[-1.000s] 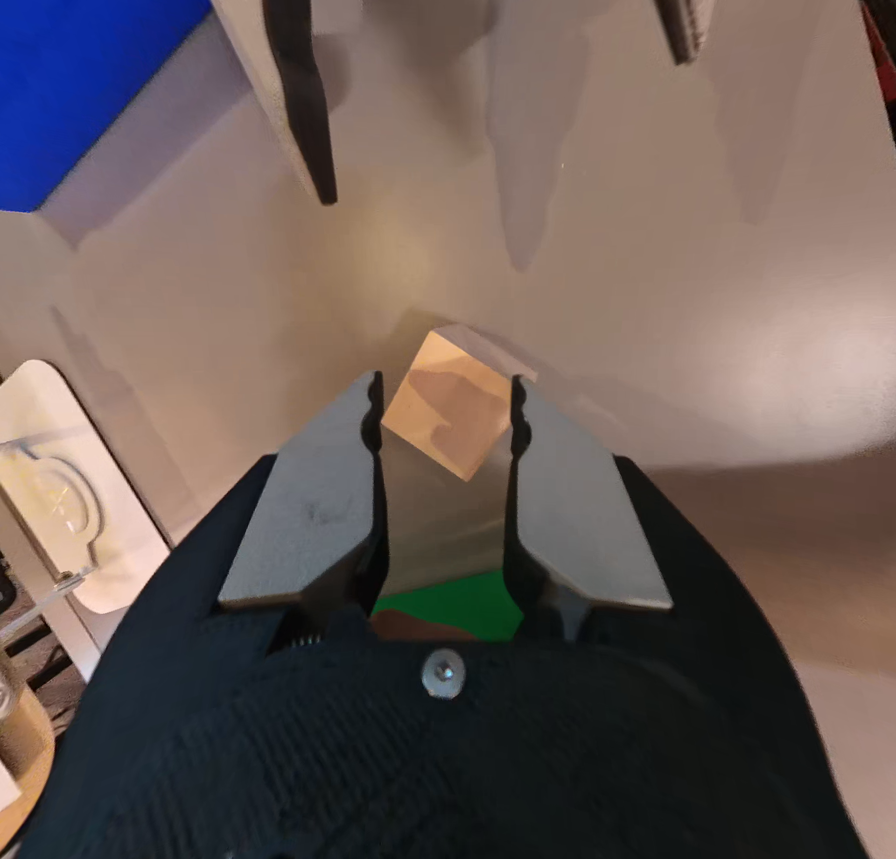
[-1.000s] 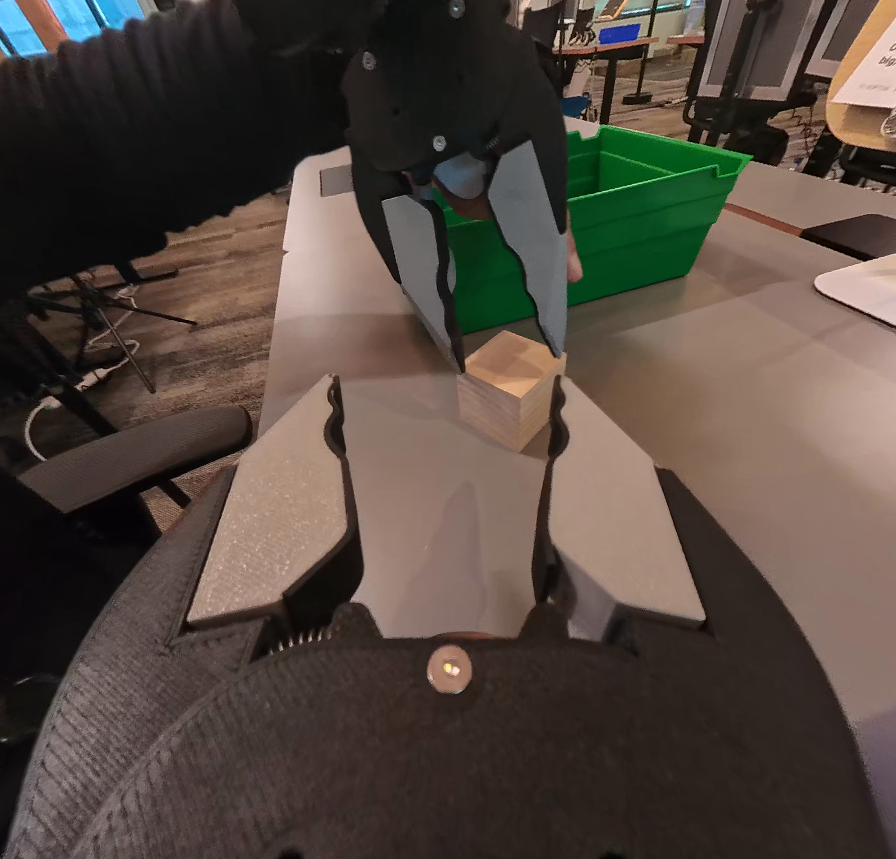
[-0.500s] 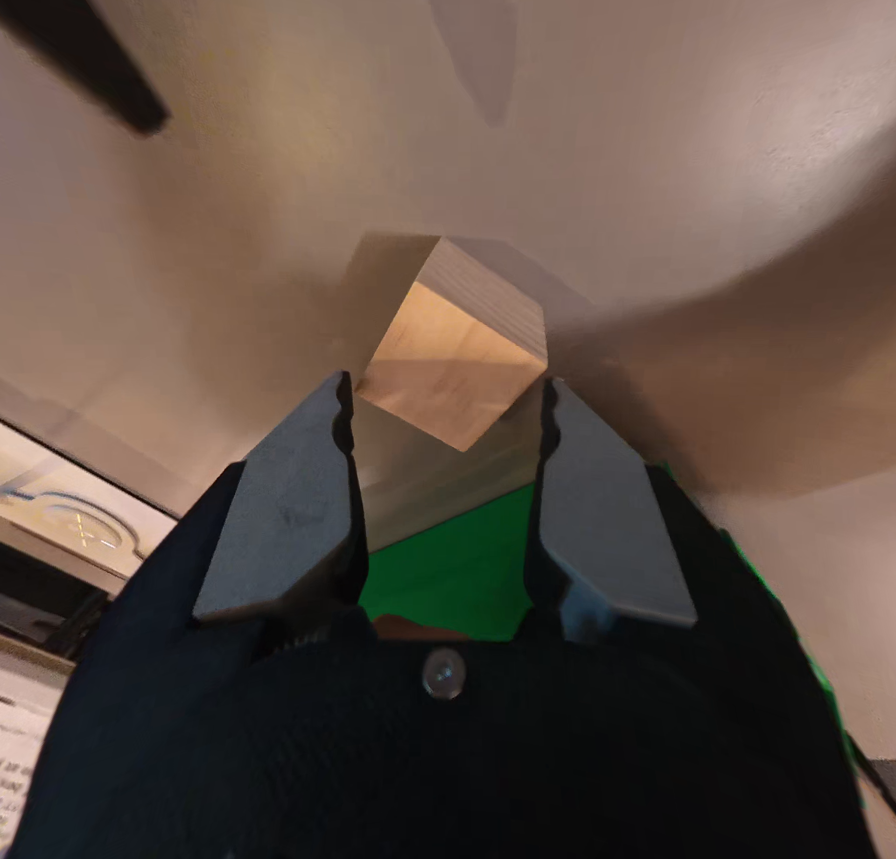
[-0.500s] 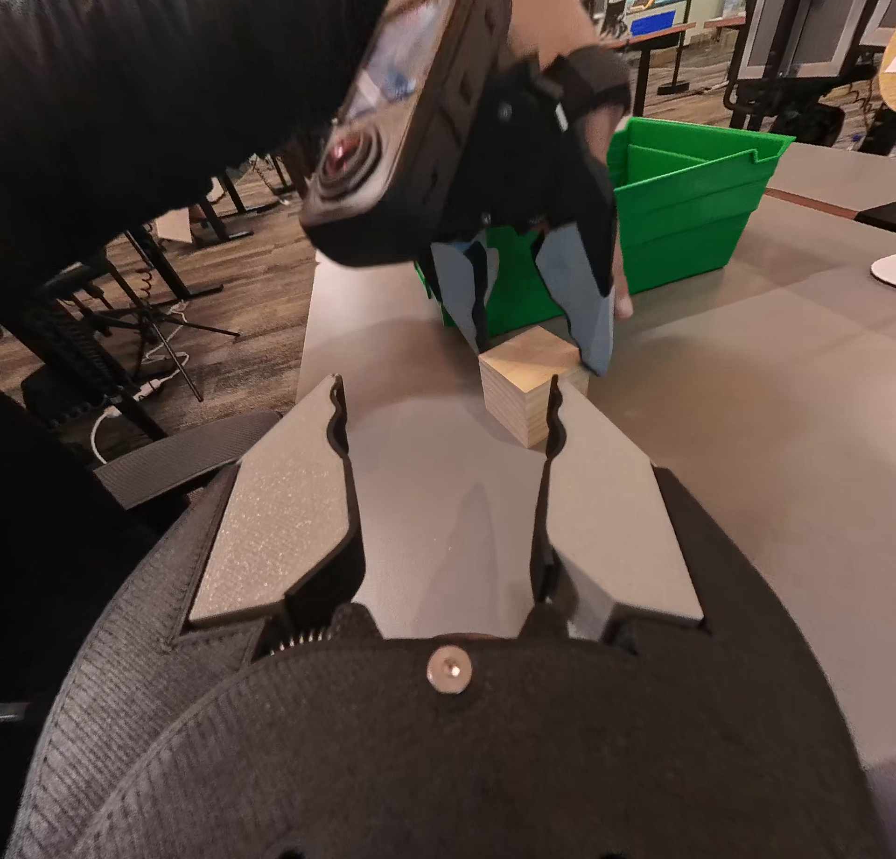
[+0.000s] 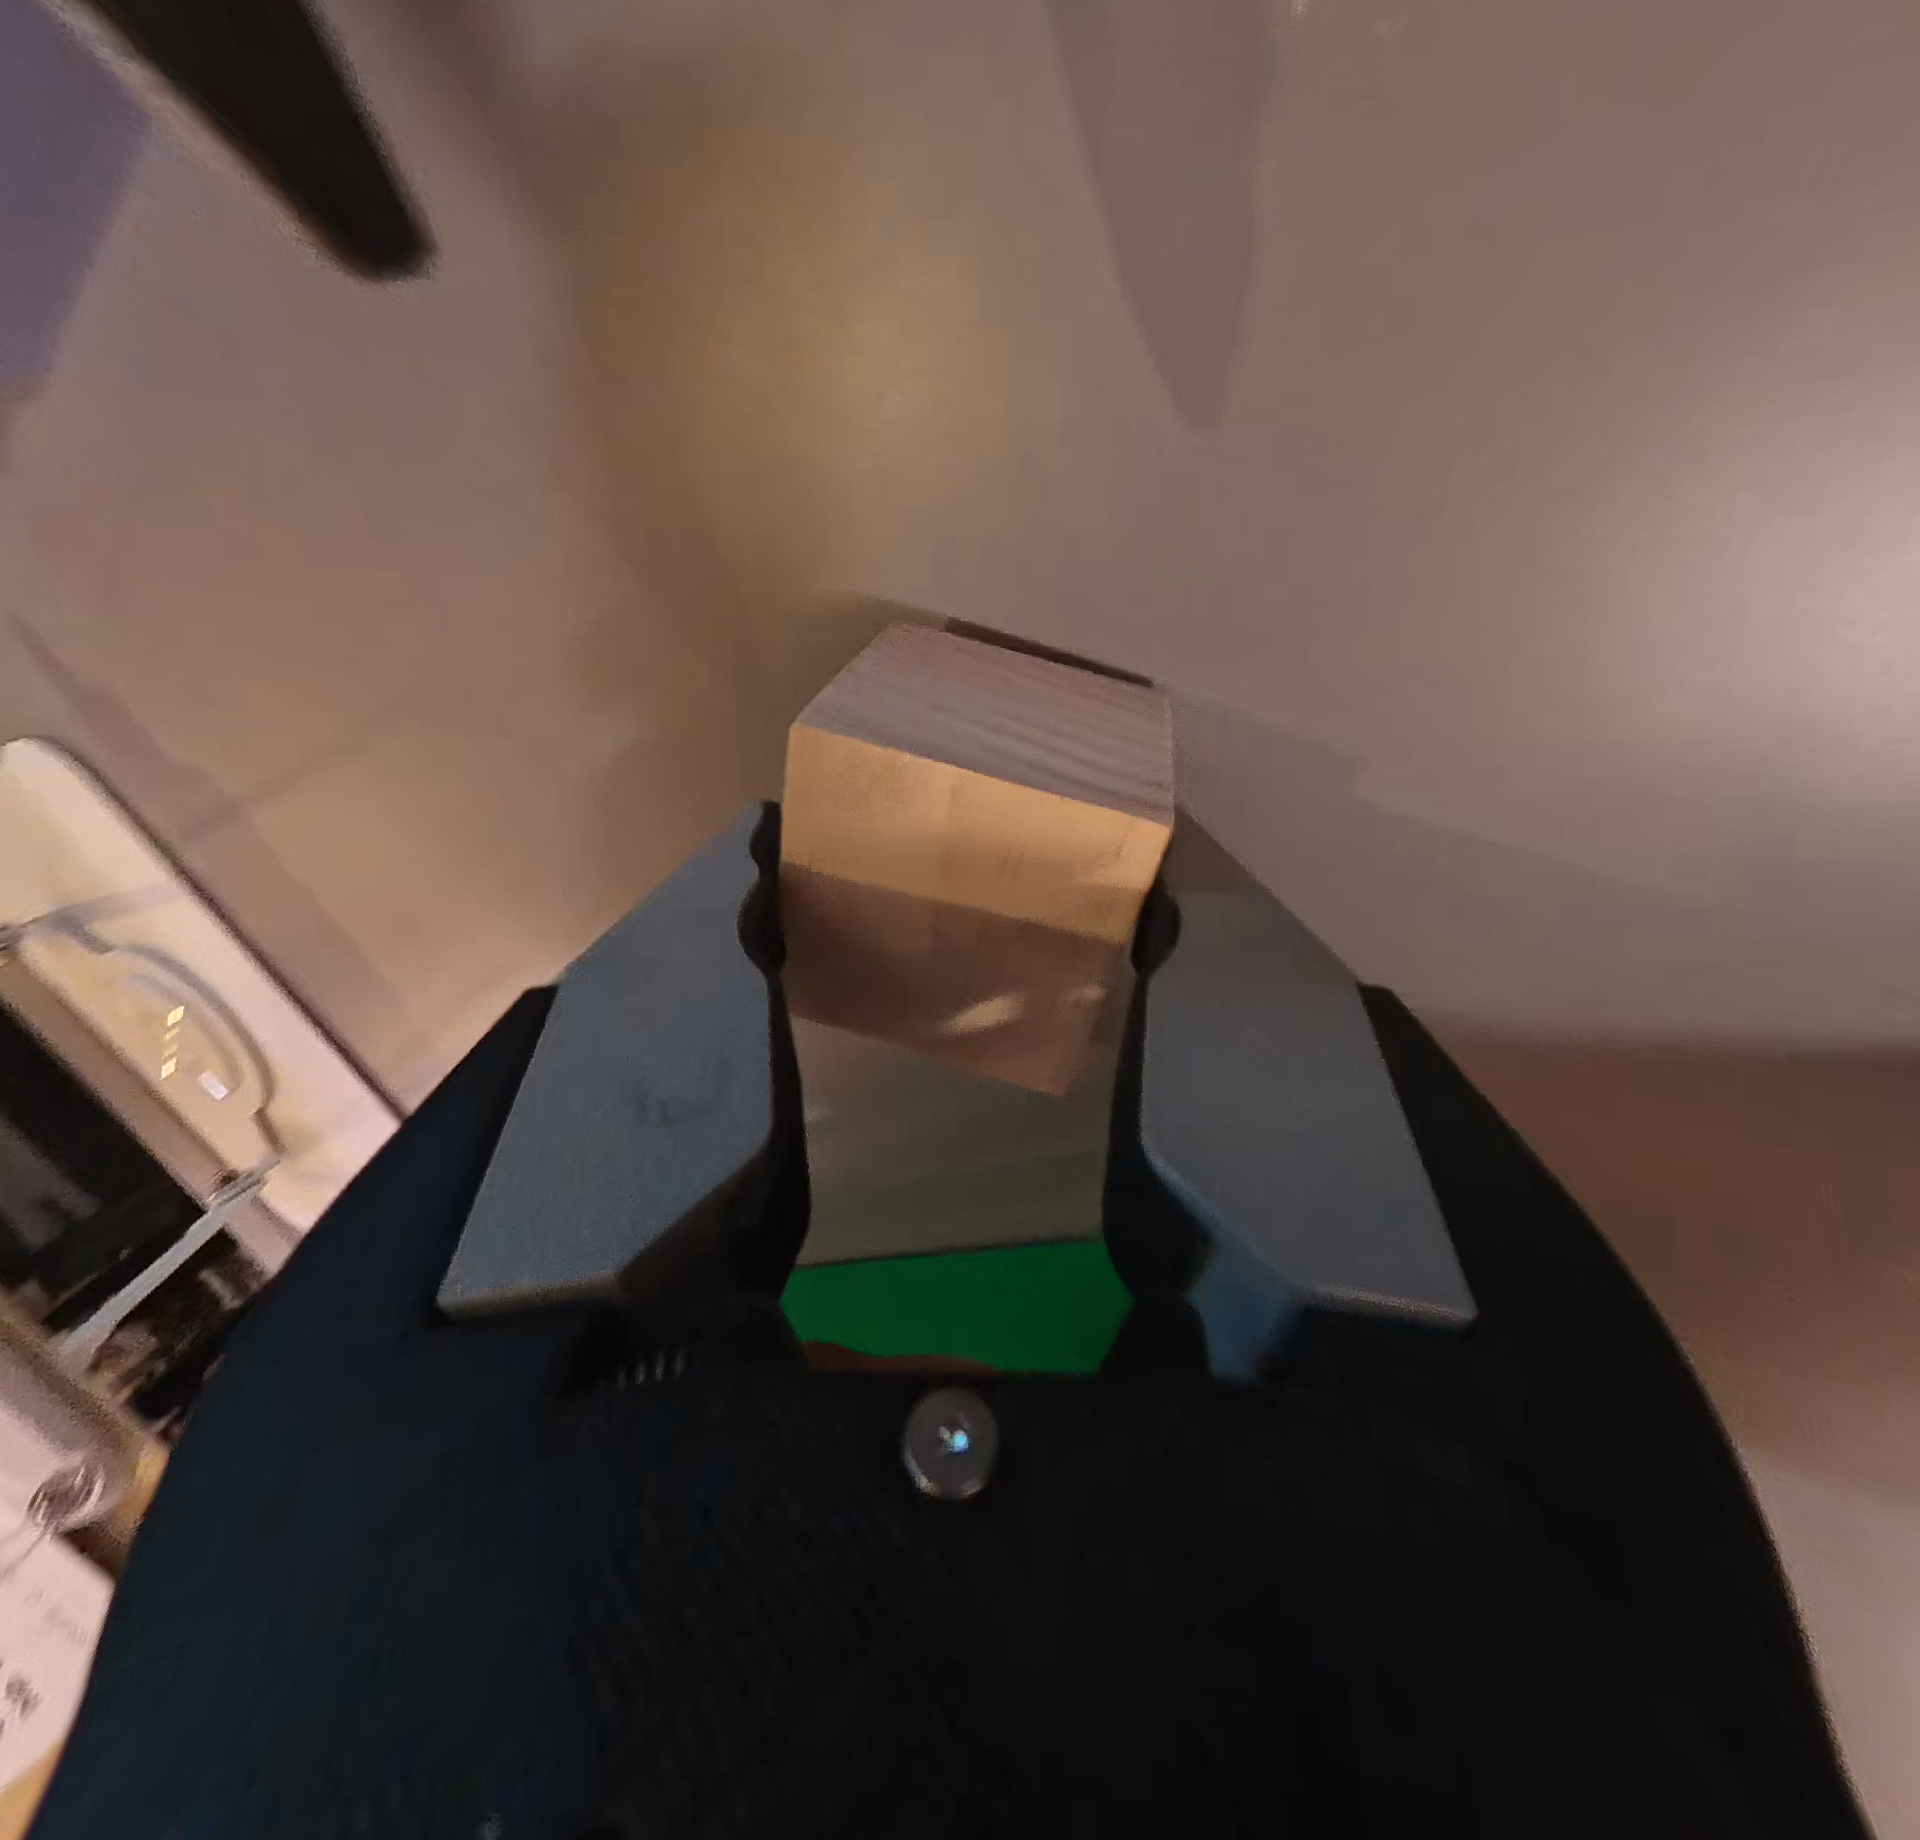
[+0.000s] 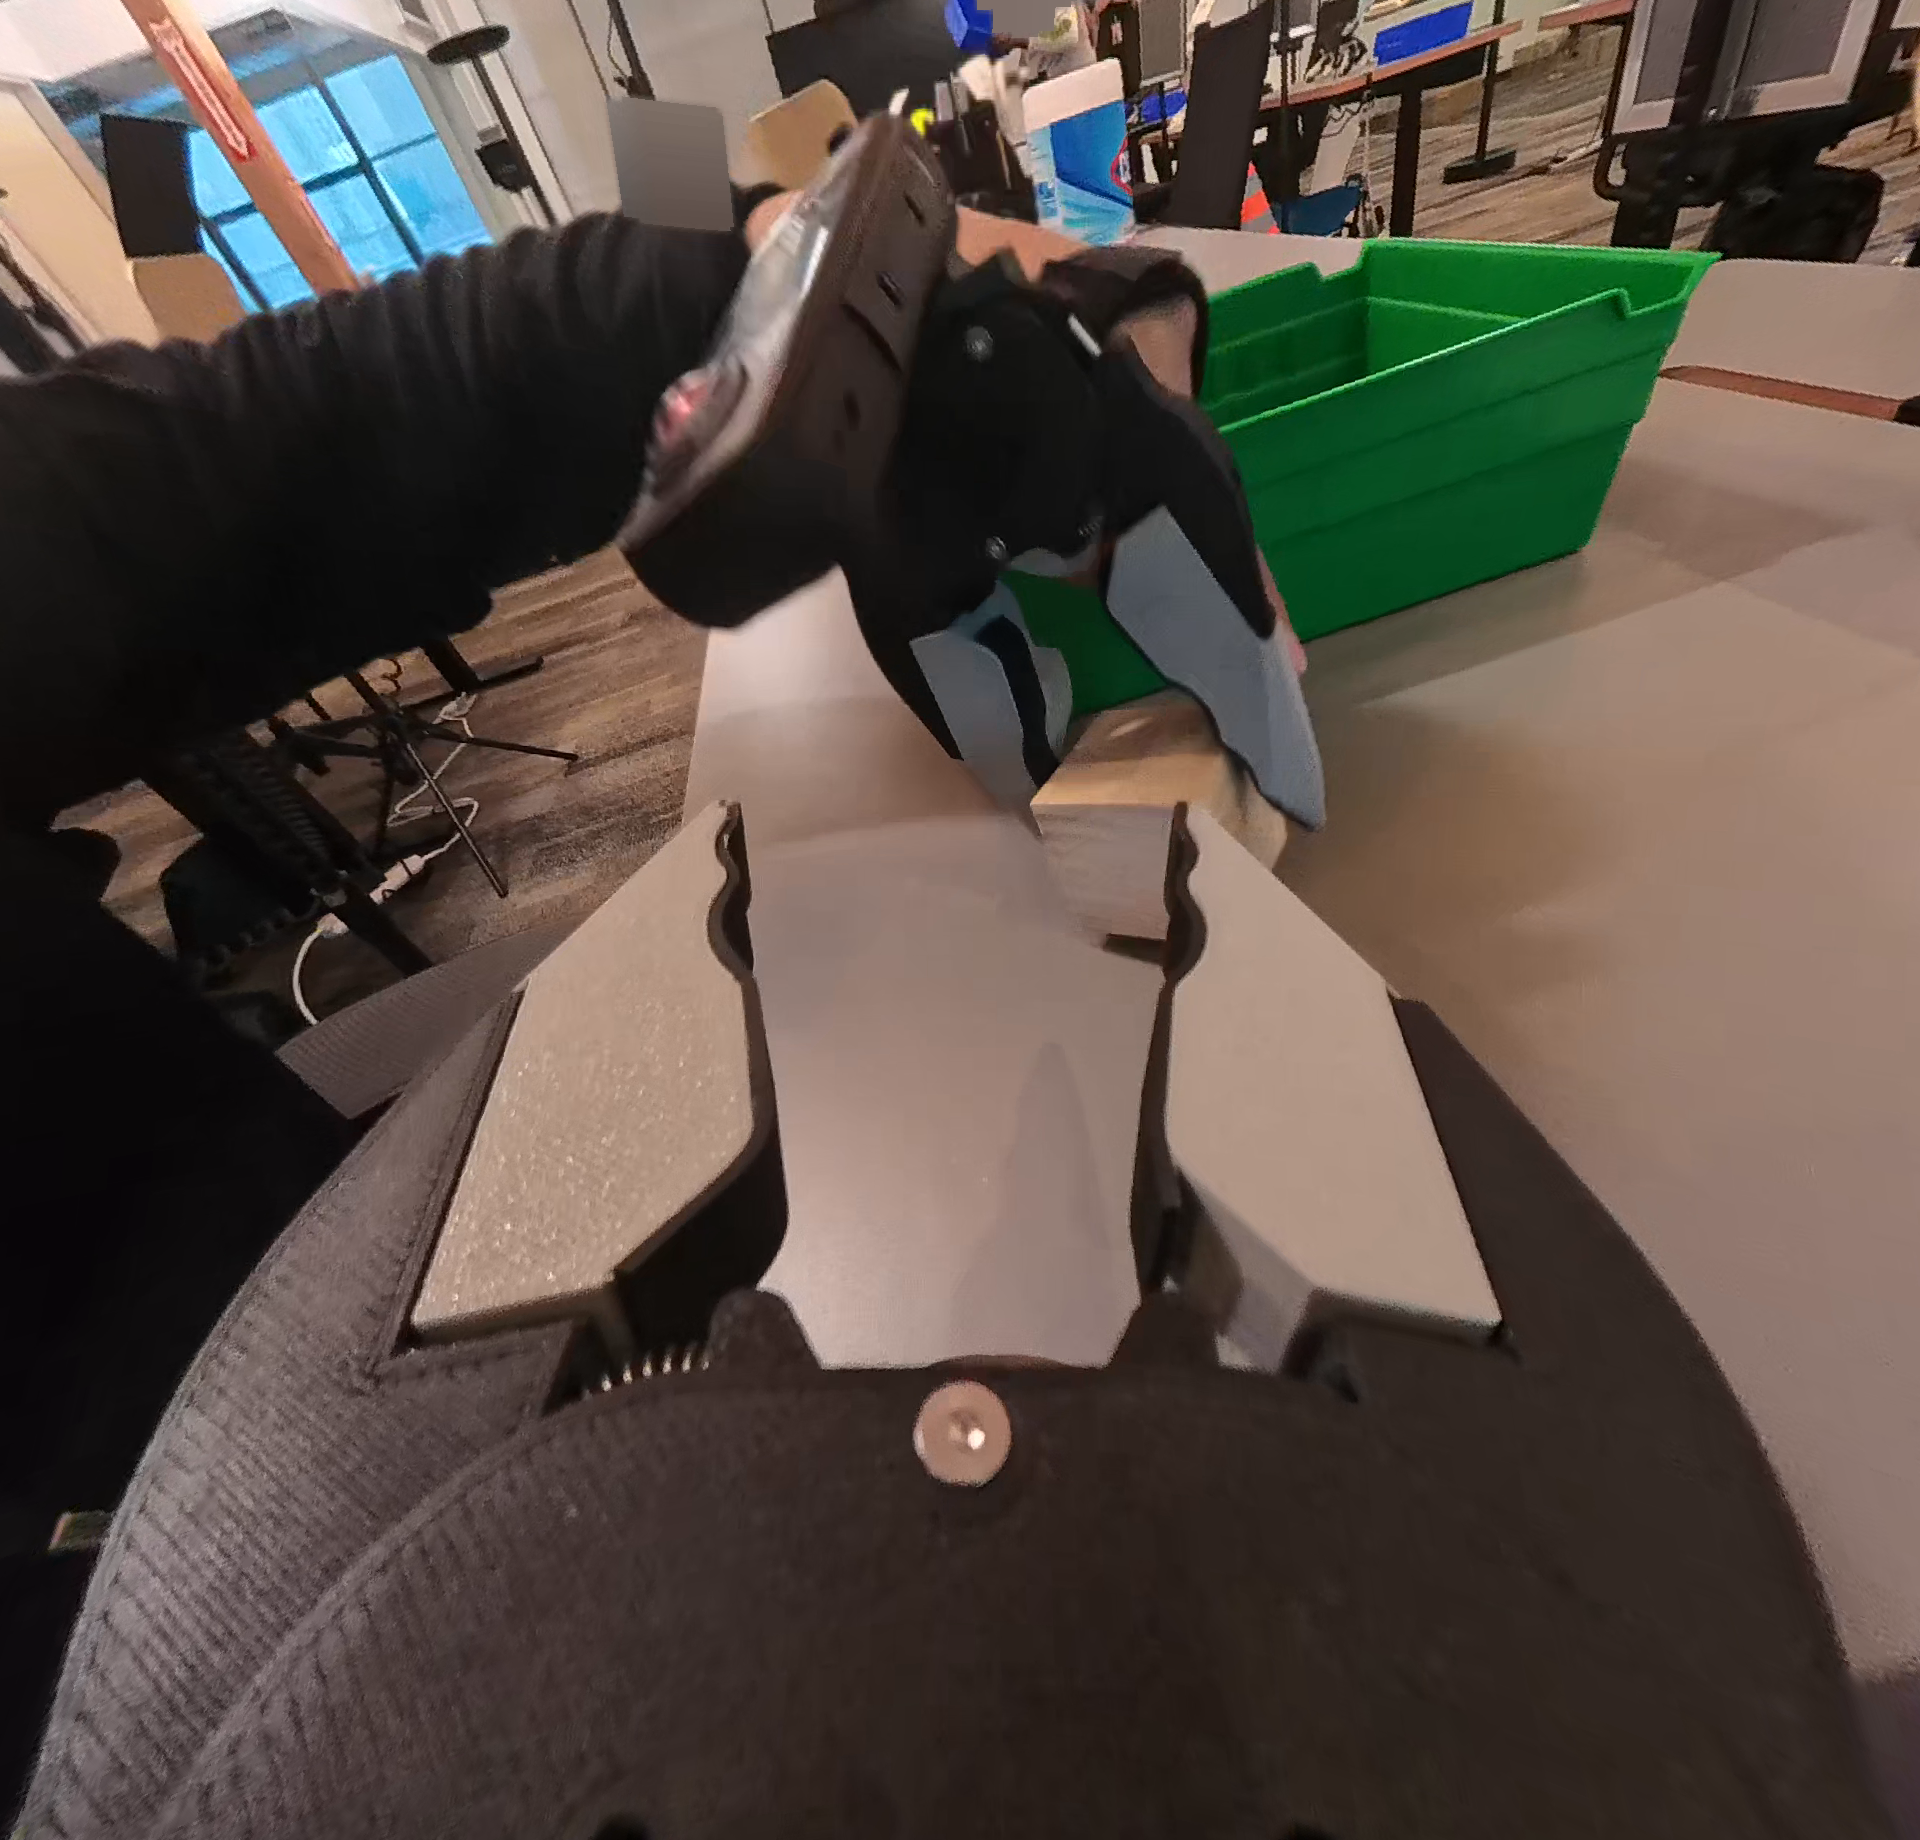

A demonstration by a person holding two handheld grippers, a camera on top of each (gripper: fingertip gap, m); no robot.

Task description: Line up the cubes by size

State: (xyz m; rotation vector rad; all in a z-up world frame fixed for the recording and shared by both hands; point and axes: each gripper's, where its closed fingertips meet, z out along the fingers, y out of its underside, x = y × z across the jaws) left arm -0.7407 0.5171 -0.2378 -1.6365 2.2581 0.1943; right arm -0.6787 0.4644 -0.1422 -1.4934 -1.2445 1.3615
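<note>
Early stage: only one pale laminated wooden cube [image 5: 977, 834] visible, just in front of the green plastic bin [image 6: 1455, 440], left gripper [image 5: 961, 897] straddling it, grip unclear; right gripper [image 6: 956, 886] spread, empty; no row yet.

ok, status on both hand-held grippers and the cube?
Left hand-held gripper straddling the wooden cube, jaws at its sides, grip not confirmed. Right hand-held gripper open, empty, just short of it. Cube on grey table; green bin behind, clear.

Black sleeve [image 6: 260, 460], grey fingers [image 6: 613, 1115]
</note>
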